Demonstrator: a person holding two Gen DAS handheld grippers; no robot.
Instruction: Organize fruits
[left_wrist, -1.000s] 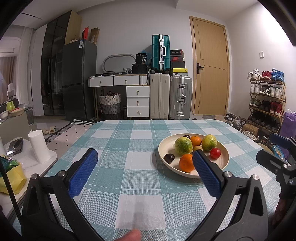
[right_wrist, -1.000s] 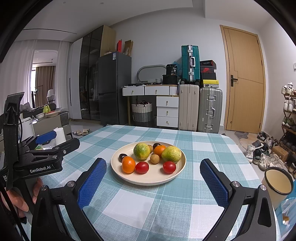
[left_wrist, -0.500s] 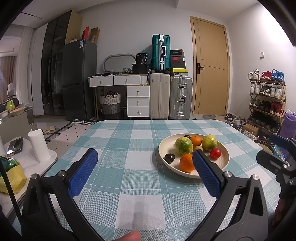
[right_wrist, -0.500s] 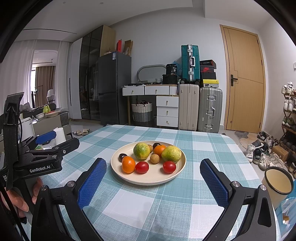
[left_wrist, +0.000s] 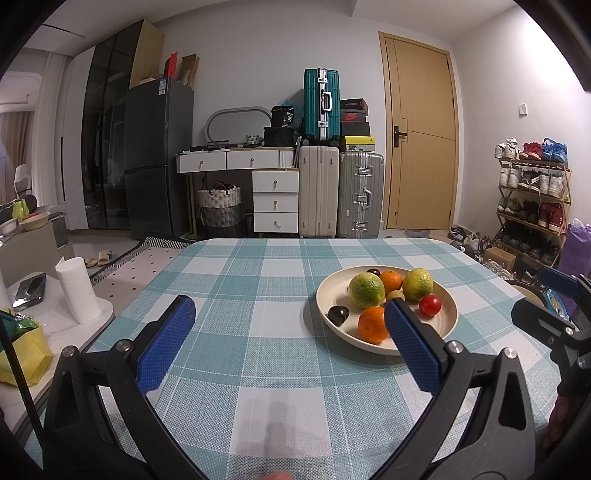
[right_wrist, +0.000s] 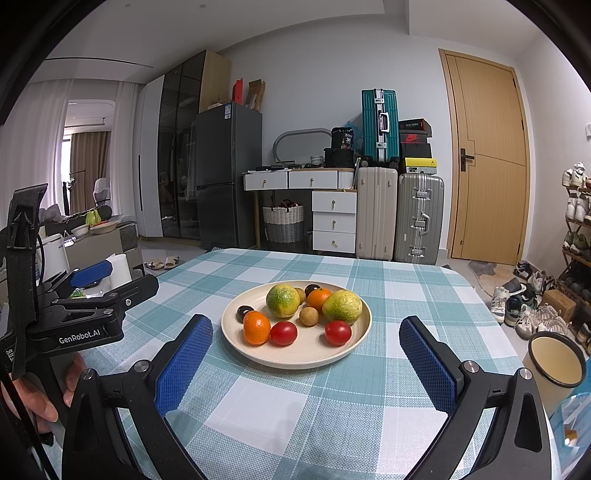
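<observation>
A cream plate (right_wrist: 354, 347) sits on the checked tablecloth and holds two green-yellow citrus (right_wrist: 282, 300), two oranges (right_wrist: 256, 327), two red tomatoes (right_wrist: 283, 333), a small brown fruit (right_wrist: 308, 316) and dark round fruits (right_wrist: 245, 312). My right gripper (right_wrist: 306, 360) hovers open just in front of the plate, nothing between its blue pads. In the left wrist view the plate (left_wrist: 448, 319) lies right of centre; my left gripper (left_wrist: 290, 339) is open over bare cloth, its right pad (left_wrist: 412, 343) overlapping the plate's near rim in the picture.
A cream mug (right_wrist: 556, 360) stands at the table's right edge. A side table with a paper roll (left_wrist: 77, 290) and a yellow bag (left_wrist: 22, 350) lies left of the table. Suitcases, drawers, a fridge and a shoe rack line the room behind.
</observation>
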